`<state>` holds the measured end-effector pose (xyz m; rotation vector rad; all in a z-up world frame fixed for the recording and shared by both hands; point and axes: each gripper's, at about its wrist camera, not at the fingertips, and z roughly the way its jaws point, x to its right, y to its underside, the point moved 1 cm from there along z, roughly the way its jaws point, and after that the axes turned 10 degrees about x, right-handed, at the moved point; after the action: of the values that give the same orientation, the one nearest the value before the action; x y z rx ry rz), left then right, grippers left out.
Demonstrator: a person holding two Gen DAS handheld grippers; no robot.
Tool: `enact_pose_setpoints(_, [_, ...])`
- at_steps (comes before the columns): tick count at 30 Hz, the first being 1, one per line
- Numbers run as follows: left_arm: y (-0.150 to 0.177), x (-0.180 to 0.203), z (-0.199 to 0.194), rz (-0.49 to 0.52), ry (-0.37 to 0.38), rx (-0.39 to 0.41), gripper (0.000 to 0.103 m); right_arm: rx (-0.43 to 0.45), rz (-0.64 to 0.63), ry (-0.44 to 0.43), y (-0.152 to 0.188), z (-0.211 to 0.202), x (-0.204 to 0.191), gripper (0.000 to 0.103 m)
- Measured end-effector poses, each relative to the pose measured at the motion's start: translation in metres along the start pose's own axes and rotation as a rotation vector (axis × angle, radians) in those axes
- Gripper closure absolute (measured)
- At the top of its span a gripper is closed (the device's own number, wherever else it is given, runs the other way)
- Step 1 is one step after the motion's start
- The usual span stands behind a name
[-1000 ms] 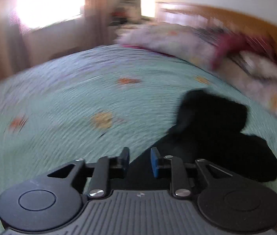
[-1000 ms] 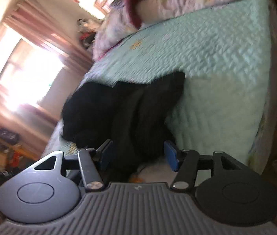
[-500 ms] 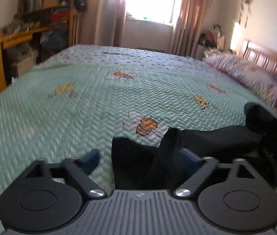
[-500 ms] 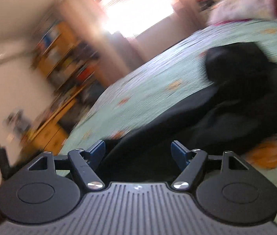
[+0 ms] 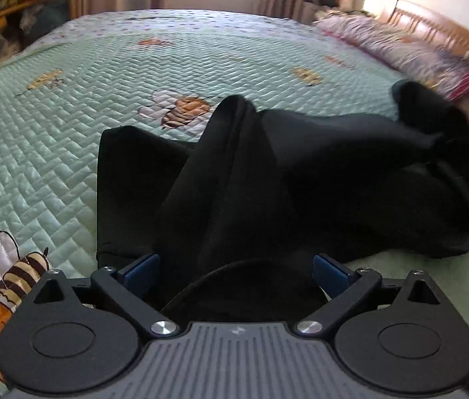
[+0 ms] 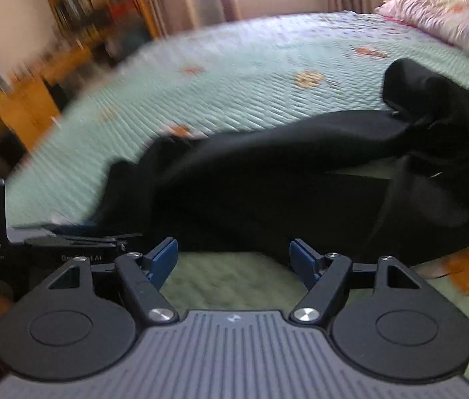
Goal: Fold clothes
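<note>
Left tool with jaws just opened wide, black cloth bunched between the blue pads but not pinched. Right tool likewise spread after opening, only green quilt between its pads, garment just beyond. Black garment crumpled in ridges across the near side of the bed, on a mint quilt with bee prints. Floral pillows by the headboard, far right.
</note>
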<state>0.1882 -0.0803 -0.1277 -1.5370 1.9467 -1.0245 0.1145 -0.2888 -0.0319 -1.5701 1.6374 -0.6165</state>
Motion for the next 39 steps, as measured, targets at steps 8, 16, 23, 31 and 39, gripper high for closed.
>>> enact_pose_setpoints(8, [-0.024, -0.028, -0.005, -0.047, -0.097, 0.104, 0.076, -0.109, -0.060, 0.150, -0.011, 0.040, 0.001, 0.026])
enact_pose_setpoints(16, [-0.055, -0.070, -0.012, -0.077, -0.200, 0.190, 0.093, -0.122, -0.082, 0.225, -0.013, 0.074, 0.013, 0.025])
enact_pose_setpoints(23, [-0.095, -0.077, -0.021, -0.033, -0.319, 0.280, 0.093, -0.131, -0.096, 0.268, -0.018, 0.088, 0.028, 0.025])
enact_pose_setpoints(31, [-0.134, -0.109, -0.006, -0.019, -0.527, 0.326, 0.091, -0.083, -0.120, 0.309, -0.031, 0.096, 0.034, 0.025])
enact_pose_setpoints(39, [-0.097, -0.140, -0.021, -0.254, -0.490, 0.265, 0.038, 0.078, -0.049, 0.284, -0.058, 0.098, 0.033, 0.020])
